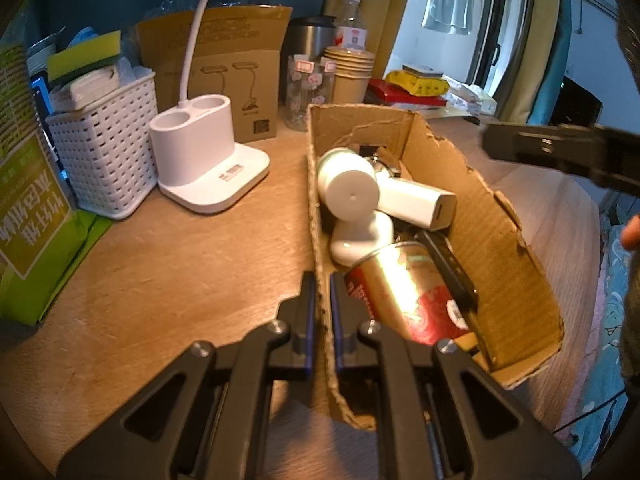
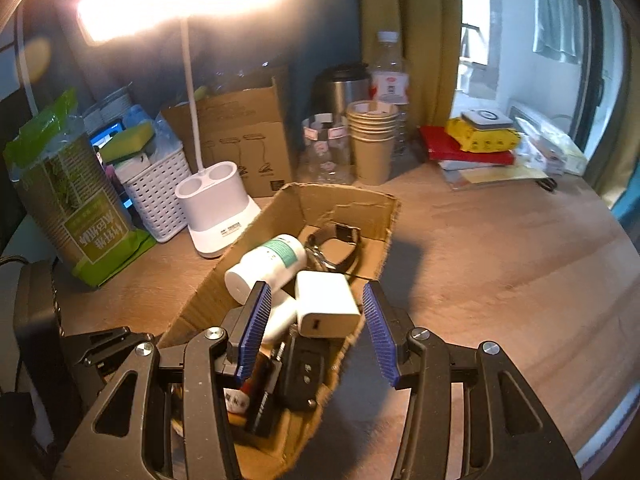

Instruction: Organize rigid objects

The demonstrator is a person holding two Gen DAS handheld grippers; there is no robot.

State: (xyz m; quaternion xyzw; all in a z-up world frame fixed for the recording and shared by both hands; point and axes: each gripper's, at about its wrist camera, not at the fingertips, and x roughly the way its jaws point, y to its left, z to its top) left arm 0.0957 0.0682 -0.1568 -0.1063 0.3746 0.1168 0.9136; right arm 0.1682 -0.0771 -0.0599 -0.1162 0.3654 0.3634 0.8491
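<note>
A torn cardboard box [image 1: 504, 240] [image 2: 288, 204] lies on the wooden table. It holds a white pill bottle [image 1: 348, 186] [image 2: 268, 264], a white charger [image 1: 420, 202] [image 2: 326, 308], a white earbud case [image 1: 360, 236], a red and gold can [image 1: 404, 292], a black car key [image 2: 302, 376] and a black watch strap [image 2: 340, 240]. My left gripper [image 1: 323, 308] is shut on the box's left wall. My right gripper [image 2: 316, 328] is open and empty above the box's near end, and shows in the left wrist view [image 1: 560, 148].
A white desk lamp base [image 1: 208, 152] [image 2: 218, 204], a white basket [image 1: 106, 152] [image 2: 156, 196] and a green bag [image 1: 36, 208] [image 2: 76, 208] stand at the left. A brown carton [image 1: 240, 76], a glass jar [image 2: 326, 152], paper cups [image 2: 372, 140] and books [image 2: 472, 148] stand at the back.
</note>
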